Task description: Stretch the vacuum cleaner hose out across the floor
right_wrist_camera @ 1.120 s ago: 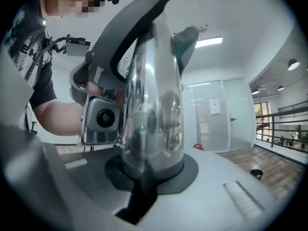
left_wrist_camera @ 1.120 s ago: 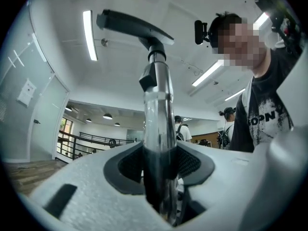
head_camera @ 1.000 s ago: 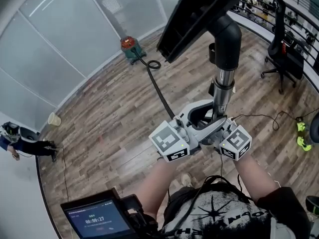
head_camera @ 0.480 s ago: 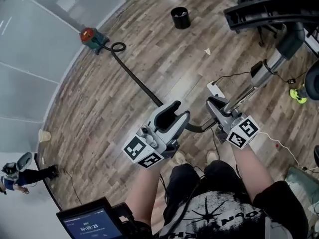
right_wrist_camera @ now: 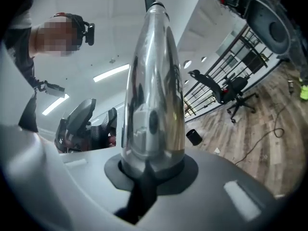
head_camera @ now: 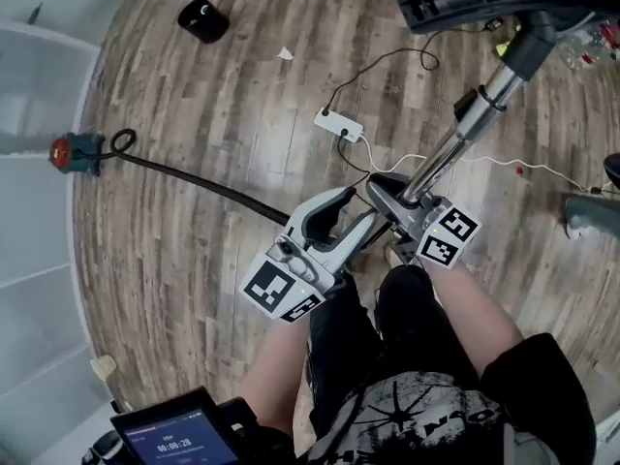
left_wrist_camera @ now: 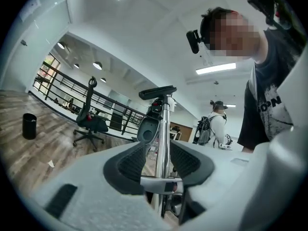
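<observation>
A red and green vacuum cleaner [head_camera: 73, 153] stands at the far left of the wooden floor. Its black hose [head_camera: 194, 184] runs from there across the boards to my hands. My right gripper [head_camera: 392, 197] is shut on the chrome wand [head_camera: 455, 143], whose black floor head [head_camera: 484, 3] hangs at the top right. In the right gripper view the wand [right_wrist_camera: 151, 95] rises out of the closed pads. My left gripper [head_camera: 334, 216] sits just left of it; its jaws have just been closing but still stand apart. The wand [left_wrist_camera: 163, 129] shows beyond their gap, untouched.
A white power strip [head_camera: 338, 124] with cables lies on the floor ahead. A black bin [head_camera: 203, 19] and a paper scrap [head_camera: 285, 53] lie farther off. An office chair [left_wrist_camera: 91, 121], a railing and a person with a backpack [left_wrist_camera: 214, 126] are in the room.
Both grippers have come down toward my legs. The left one has drawn apart from the right. The vacuum cleaner now lies far to the left and the hose looks straighter.
</observation>
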A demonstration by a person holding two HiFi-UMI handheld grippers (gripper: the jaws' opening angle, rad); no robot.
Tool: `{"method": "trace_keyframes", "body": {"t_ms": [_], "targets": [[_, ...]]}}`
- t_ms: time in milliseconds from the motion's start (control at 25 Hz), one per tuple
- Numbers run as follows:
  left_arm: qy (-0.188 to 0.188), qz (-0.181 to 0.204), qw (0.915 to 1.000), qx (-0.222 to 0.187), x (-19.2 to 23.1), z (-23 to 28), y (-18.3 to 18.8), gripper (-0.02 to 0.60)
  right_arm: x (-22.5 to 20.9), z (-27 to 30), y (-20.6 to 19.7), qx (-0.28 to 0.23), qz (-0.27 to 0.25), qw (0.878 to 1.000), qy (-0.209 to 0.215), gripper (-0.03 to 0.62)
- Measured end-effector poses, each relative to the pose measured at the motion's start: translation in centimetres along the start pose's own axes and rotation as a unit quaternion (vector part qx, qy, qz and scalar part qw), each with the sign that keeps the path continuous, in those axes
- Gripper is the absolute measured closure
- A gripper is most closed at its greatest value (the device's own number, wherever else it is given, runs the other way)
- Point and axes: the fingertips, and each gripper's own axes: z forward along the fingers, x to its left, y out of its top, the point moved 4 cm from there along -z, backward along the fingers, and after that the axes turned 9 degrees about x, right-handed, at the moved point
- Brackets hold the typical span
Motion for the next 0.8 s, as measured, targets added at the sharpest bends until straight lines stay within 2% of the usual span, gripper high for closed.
{"method": "trace_keyframes", "body": {"t_ms": [240,400,600,720,800], "targets": [[-0.064,-0.013,0.9977,0.018,3.0,1.7,-3.0,0.426,-5.0,-0.3,-4.9,-0.045,0.103,0.992,-0.057,0.543],[-0.077,-0.024,0.9965,0.023,4.1,0.5,-3.9,0.426,-8.2,-0.5,-8.0,-0.058,0.158,0.981,-0.092,0.545],[-0.069,-0.002,0.9968,0.042,5.2,-1.0,-9.5,0.426,-13.8,-1.2,-14.4,-0.075,0.197,0.97,-0.119,0.543],[-0.041,-0.008,0.9984,0.038,6.6,-0.4,-13.1,0.436,-16.9,-0.9,-18.0,-0.063,0.212,0.968,-0.121,0.543],[-0.038,-0.01,0.9984,0.041,7.3,1.1,-15.7,0.442,-18.7,-1.0,-19.6,-0.051,0.214,0.968,-0.119,0.543]]}}
